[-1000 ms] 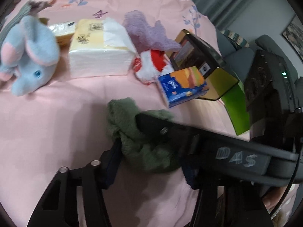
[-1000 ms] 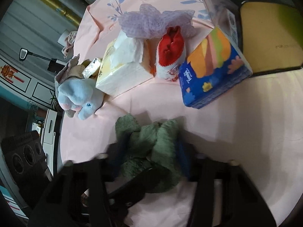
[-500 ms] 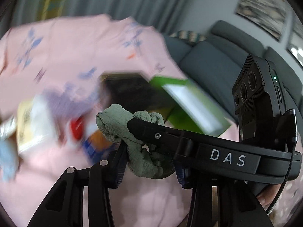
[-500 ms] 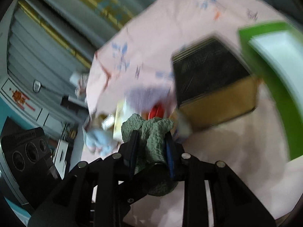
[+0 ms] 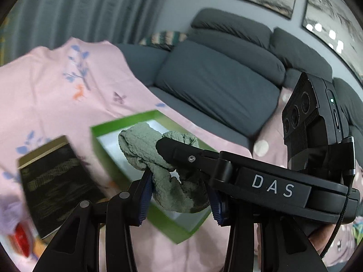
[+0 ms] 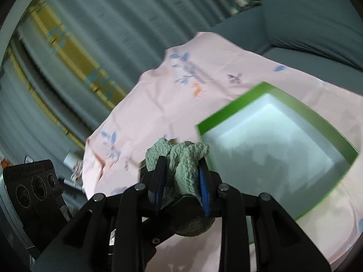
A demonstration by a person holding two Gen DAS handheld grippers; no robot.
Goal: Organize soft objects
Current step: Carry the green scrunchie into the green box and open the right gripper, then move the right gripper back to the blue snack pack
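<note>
Since a second ago, both grippers have carried the green cloth up off the pink sheet and away from the pile of soft things, over toward the green box; we note both sets of jaws closed a little further in that span, with the cloth between them.

Left wrist view: our left gripper [image 5: 179,195] has its jaws nearly together, blue pads pressing a hanging fold of the green cloth [image 5: 163,170]. We see the cloth held in the air, in front of the green box [image 5: 106,156], which lies on the pink sheet [image 5: 56,86]. The right gripper [image 5: 158,146] comes in from the right, its black finger laid across the top of the cloth. A dark box [image 5: 54,183] lies just left of the green one. A grey sofa [image 5: 217,77] stands behind the sheet. A red thing at lower left is too blurred to name.

Right wrist view: our right gripper [image 6: 181,176] has its jaws narrow, clamped on a bunched part of the cloth [image 6: 181,158], which bulges above and below the pads. The green box [image 6: 229,111] lies open to the right, white inside. Grey curtains [image 6: 113,27] hang behind.
</note>
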